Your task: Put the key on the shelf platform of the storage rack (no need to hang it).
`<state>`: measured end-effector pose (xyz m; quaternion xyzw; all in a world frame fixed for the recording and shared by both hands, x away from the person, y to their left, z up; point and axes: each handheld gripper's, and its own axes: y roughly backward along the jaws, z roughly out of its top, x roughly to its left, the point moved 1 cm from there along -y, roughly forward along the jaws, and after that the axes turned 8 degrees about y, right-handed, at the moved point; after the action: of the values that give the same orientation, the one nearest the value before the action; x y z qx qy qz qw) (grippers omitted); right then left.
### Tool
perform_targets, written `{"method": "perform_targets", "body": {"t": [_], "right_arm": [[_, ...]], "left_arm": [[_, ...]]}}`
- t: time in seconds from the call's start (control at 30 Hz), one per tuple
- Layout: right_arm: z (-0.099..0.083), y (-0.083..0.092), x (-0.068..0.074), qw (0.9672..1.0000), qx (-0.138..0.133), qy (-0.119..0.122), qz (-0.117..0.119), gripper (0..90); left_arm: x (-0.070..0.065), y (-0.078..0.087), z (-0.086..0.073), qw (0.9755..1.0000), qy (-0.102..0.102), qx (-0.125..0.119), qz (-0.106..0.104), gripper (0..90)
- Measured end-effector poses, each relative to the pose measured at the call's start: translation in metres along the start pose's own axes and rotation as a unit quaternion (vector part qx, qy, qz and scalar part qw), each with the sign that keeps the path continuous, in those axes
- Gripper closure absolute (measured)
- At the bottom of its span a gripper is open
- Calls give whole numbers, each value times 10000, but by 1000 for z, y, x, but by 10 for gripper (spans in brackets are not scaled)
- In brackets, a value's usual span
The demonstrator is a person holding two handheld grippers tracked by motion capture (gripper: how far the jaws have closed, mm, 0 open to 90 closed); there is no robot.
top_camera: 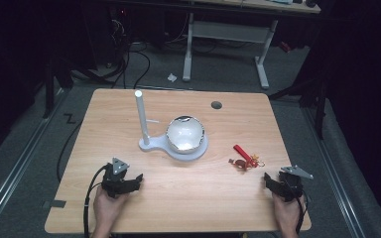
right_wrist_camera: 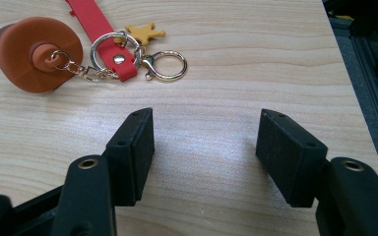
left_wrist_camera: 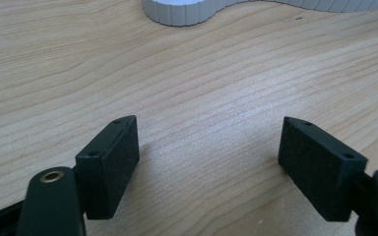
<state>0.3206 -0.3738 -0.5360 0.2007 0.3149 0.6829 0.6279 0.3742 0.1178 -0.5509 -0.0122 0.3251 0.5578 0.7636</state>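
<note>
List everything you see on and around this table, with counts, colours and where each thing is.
keychain: one, red strap with brown charm, yellow star and gold rings, right of the stand, nearest the right gripper
stand: one, white, flat base with upright post, table centre
bowl: one, silvery, on the stand's round end
table: one, light wood, round hole near far edge
desk: one, white legs, beyond the table
left gripper: one, black, near left, open, empty
right gripper: one, black, near right, open, empty
hands: two, near edge
</note>
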Motion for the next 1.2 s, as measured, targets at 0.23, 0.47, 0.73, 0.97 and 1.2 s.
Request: {"method": "perform_targets", "body": {"t": [0.23, 0.47, 0.73, 0.97, 1.2], "right_arm": [[0, 0, 0, 10000, 1, 0, 1, 398], [0, 0, -1, 10000, -8, 60, 69, 398], [0, 1, -1, 9998, 22, 116, 147, 409], [0, 11, 6, 9992, -101, 259, 300, 387], [6, 27, 16, 9976, -346, 373, 476, 359]], "left_arm": [[0, 0, 0, 10000, -2, -1, 1, 236], [0, 0, 0, 10000, -2, 0, 1, 236], [0, 0, 0, 10000, -3, 2, 1, 236], [0, 0, 0, 10000, -1, 0, 2, 236], [0, 0, 0, 10000, 0, 2, -1, 235]]}}
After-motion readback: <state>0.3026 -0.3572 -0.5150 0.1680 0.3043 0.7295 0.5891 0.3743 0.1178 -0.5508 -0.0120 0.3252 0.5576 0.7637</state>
